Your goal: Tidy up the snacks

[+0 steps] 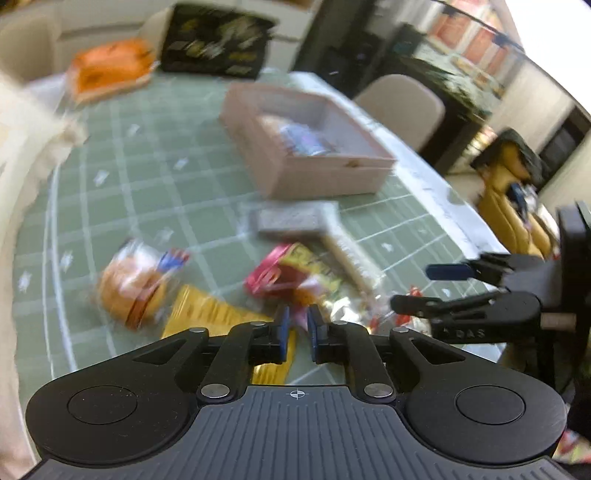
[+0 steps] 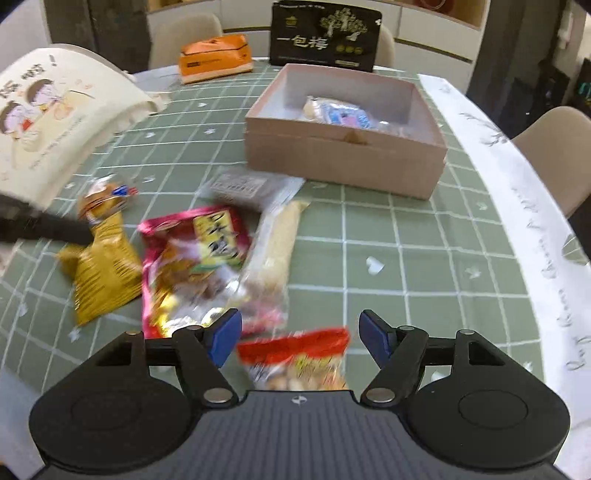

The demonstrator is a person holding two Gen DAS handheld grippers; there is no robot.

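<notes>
A pink cardboard box stands on the green checked tablecloth with a few wrapped snacks inside. Loose snacks lie in front of it: a yellow bag, a pink-red bag, a long pale packet, a grey packet, a round bun pack and a red-topped pack. My right gripper is open over the red-topped pack. My left gripper is nearly shut, empty, above the yellow bag's edge.
An orange tissue pack, a black printed bag and a cream cartoon tote sit at the table's far and left sides. Chairs stand around the table. The right gripper shows in the left wrist view.
</notes>
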